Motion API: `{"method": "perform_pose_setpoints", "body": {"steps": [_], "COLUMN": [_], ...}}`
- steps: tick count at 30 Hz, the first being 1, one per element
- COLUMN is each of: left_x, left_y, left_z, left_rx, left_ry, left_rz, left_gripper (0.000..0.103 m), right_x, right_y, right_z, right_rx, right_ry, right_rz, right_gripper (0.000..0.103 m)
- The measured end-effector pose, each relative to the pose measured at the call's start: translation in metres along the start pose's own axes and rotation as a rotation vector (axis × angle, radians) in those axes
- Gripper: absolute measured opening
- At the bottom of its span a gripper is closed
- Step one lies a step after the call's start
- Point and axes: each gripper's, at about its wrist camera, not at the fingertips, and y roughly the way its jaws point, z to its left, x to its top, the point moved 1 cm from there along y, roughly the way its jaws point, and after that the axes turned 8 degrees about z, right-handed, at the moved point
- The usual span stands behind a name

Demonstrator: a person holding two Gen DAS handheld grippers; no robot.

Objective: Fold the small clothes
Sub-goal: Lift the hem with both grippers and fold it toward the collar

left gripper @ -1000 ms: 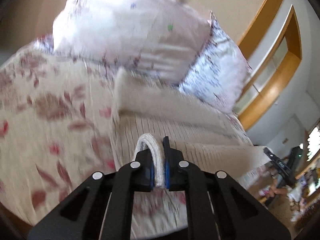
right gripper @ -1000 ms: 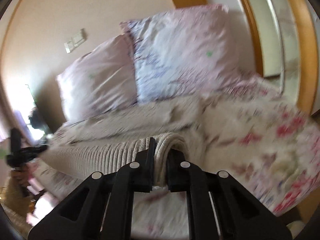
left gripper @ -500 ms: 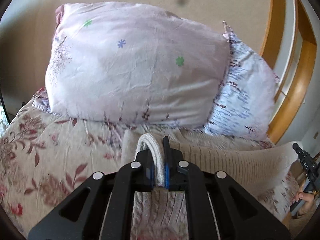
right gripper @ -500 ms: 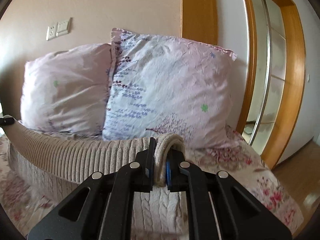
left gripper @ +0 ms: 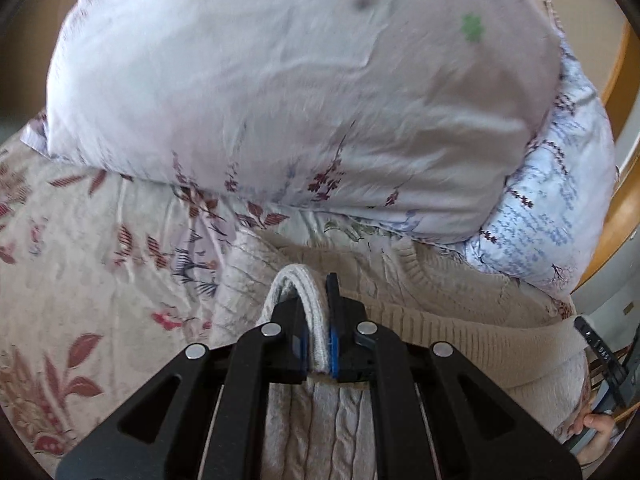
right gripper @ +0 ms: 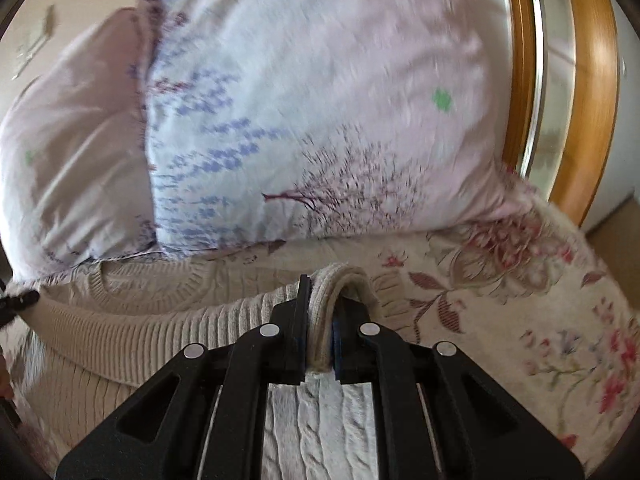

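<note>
A beige knit sweater (left gripper: 460,320) lies on the flowered bed sheet, its ribbed hem stretched between my two grippers. My left gripper (left gripper: 316,320) is shut on one corner of the hem, which loops up over its fingers. My right gripper (right gripper: 320,320) is shut on the other corner of the sweater (right gripper: 140,328). The ribbed neckline shows near the pillows in both views. The cable-knit body hangs below the jaws. The right gripper (left gripper: 600,356) shows at the right edge of the left wrist view.
Two large pillows stand against the wall just beyond the sweater: a pale pink one (left gripper: 280,92) and a blue-patterned one (right gripper: 320,120). The flowered bed sheet (left gripper: 100,260) spreads left. A wooden frame (right gripper: 588,92) runs along the right.
Both grippers have moved forward and down toward the pillows, carrying the hem over the sweater toward the neckline. The pillows now fill the upper views. Both jaws stay shut.
</note>
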Motion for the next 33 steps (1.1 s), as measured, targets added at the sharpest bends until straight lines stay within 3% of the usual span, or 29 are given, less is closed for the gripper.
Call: {"method": "perform_pose_setpoints", "body": {"steps": [4,6,9,10,11,13,16,18,21,23,26,31,33], "left_x": [0.005,0.007,0.010,0.011,0.013,0.016,0.016,0.013,0.002,-0.007,-0.023,-0.043,-0.050], "left_y": [0.015,0.019,0.021,0.021,0.019,0.011,-0.012,-0.029,-0.044,-0.048,-0.047,-0.039,-0.034], "left_z": [0.000,-0.001,-0.001,-0.001,-0.001,0.000,0.003,0.009,0.017,0.022,0.031,0.033,0.031], "left_rx": [-0.009,-0.011,-0.040,-0.062,-0.100,-0.139,-0.117,-0.108,-0.090,-0.088,-0.104,-0.088,-0.066], "left_ry": [-0.019,-0.023,-0.038,-0.044,-0.055,-0.069,-0.053,-0.021,0.027,0.050,0.054,0.076,0.087], "left_rz": [0.031,0.038,0.043,0.043,0.043,0.026,-0.038,-0.070,-0.064,-0.033,0.023,0.074,0.090], "left_gripper": [0.008,0.009,0.017,0.027,0.041,0.060,0.075,0.074,0.066,0.053,0.046,0.042,0.039], "right_x": [0.006,0.008,0.013,0.015,0.017,0.020,0.020,0.017,0.007,0.000,-0.015,-0.038,-0.044], "right_y": [0.021,0.027,0.035,0.035,0.033,0.023,0.002,-0.012,-0.026,-0.030,-0.027,-0.025,-0.021], "right_z": [-0.006,-0.007,-0.009,-0.009,-0.008,-0.006,-0.010,-0.019,-0.036,-0.048,-0.053,-0.051,-0.051], "right_rx": [0.005,0.019,0.083,0.118,0.135,0.129,0.154,0.157,0.152,0.160,0.165,0.108,0.088], "right_ry": [0.075,0.104,0.163,0.180,0.189,0.187,0.163,0.149,0.141,0.143,0.117,0.071,0.058], "right_rz": [0.066,0.085,0.121,0.122,0.112,0.067,0.018,0.000,0.003,0.038,0.099,0.144,0.166], "right_gripper": [0.010,0.015,0.045,0.060,0.069,0.080,0.080,0.079,0.062,0.054,0.049,0.049,0.039]}}
